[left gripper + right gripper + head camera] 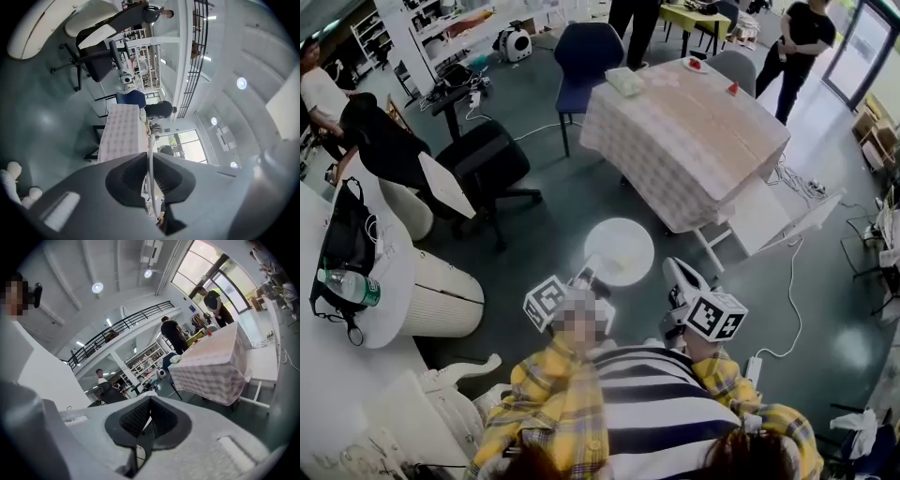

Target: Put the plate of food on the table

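Note:
A round white plate point(619, 251) hangs level over the grey floor, short of the table. No food can be made out on it. My left gripper point(587, 277) is shut on its near-left rim, and my right gripper point(674, 273) is shut on its near-right rim. In the left gripper view the plate's thin white edge point(151, 157) runs between the dark pads of the left gripper point(150, 176). In the right gripper view a white sliver of plate point(146, 422) sits between the pads of the right gripper point(149, 420). The table with the checked cloth point(684, 131) stands ahead.
A blue chair point(586, 52) stands at the table's far left, a black office chair point(487, 164) to the left. A white low bench point(769, 220) and cables lie right of the table. People stand beyond it. A round white table point(384, 281) with a bag is at my left.

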`<action>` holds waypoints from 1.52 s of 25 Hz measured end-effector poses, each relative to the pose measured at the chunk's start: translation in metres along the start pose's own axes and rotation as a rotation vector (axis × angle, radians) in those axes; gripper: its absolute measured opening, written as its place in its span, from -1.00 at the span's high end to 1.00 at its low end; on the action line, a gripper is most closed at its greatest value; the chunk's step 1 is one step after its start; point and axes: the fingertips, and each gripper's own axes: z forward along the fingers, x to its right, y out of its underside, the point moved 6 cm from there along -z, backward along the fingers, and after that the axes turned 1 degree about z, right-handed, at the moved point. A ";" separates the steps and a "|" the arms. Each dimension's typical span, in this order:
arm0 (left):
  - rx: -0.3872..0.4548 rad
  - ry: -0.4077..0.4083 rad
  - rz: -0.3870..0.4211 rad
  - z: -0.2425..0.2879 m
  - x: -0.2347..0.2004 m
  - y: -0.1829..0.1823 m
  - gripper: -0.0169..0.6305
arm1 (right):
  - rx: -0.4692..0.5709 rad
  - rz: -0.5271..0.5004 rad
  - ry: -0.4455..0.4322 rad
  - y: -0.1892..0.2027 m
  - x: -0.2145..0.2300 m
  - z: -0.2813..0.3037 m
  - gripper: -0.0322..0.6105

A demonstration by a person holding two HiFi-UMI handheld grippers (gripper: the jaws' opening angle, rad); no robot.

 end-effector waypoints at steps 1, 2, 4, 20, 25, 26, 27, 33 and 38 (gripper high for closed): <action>-0.001 0.002 0.001 0.000 0.000 -0.002 0.91 | 0.002 0.007 -0.005 0.001 -0.002 0.003 0.91; -0.001 0.003 0.003 -0.001 0.000 -0.004 0.91 | 0.001 0.012 -0.009 0.002 -0.003 0.006 0.91; -0.002 0.003 0.002 -0.003 0.000 -0.006 0.91 | -0.004 0.020 -0.012 0.005 -0.006 0.009 0.91; 0.032 -0.032 -0.010 0.019 -0.022 -0.048 0.91 | -0.047 -0.016 -0.012 -0.003 0.000 0.068 0.91; 0.032 -0.055 -0.006 0.046 -0.024 -0.070 0.91 | -0.074 0.000 -0.018 -0.016 0.009 0.112 0.91; 0.032 -0.057 -0.002 0.053 -0.024 -0.075 0.91 | -0.079 0.002 -0.022 -0.020 0.011 0.121 0.91; 0.036 -0.058 0.000 0.061 -0.024 -0.081 0.91 | -0.082 0.005 -0.026 -0.024 0.013 0.130 0.91; 0.042 -0.046 -0.008 0.110 -0.018 -0.108 0.91 | -0.079 0.027 -0.025 -0.054 0.032 0.174 0.91; 0.046 -0.043 -0.004 0.149 -0.018 -0.128 0.91 | -0.065 0.035 -0.019 -0.077 0.050 0.207 0.91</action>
